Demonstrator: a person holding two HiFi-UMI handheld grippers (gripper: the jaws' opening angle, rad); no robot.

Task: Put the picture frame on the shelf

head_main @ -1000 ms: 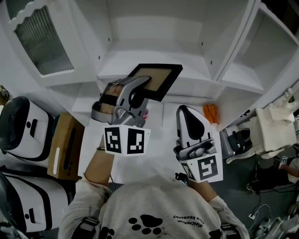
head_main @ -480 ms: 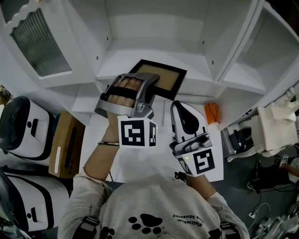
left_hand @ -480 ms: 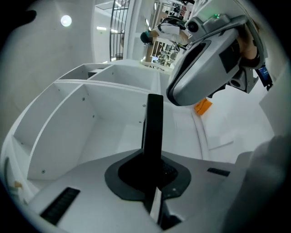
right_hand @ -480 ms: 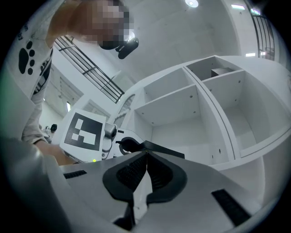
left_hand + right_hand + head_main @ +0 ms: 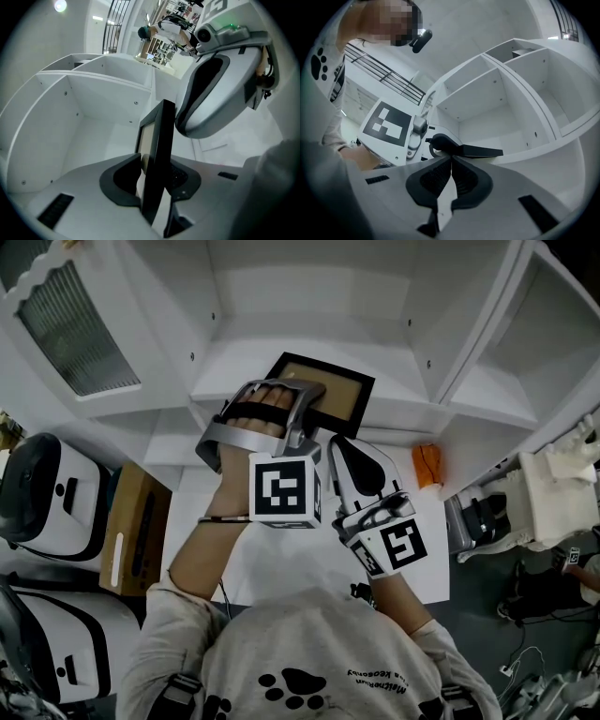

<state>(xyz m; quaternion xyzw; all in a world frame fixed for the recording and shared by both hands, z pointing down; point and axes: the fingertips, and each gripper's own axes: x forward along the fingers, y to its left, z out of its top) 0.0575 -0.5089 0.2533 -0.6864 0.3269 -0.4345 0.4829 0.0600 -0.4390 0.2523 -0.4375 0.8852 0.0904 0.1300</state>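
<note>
The black picture frame with a tan face lies low over the white shelf board, its near corner between my left gripper's jaws. The left gripper has just been opening: in the left gripper view the frame stands on edge between the pads, and a sliver of gap shows at the left pad. My right gripper is shut on nothing, close beside the left one, its tip just below the frame. In the right gripper view the frame's edge shows level, just past the closed jaws.
The shelf unit has white dividers and a side compartment at the right. A ribbed-glass door stands open at the left. Two white-and-black devices, a cardboard box and an orange thing lie lower down.
The left hand has rolled and carried the frame a little right and lower onto the shelf. The right gripper has moved up and left, closing in on the left gripper.
</note>
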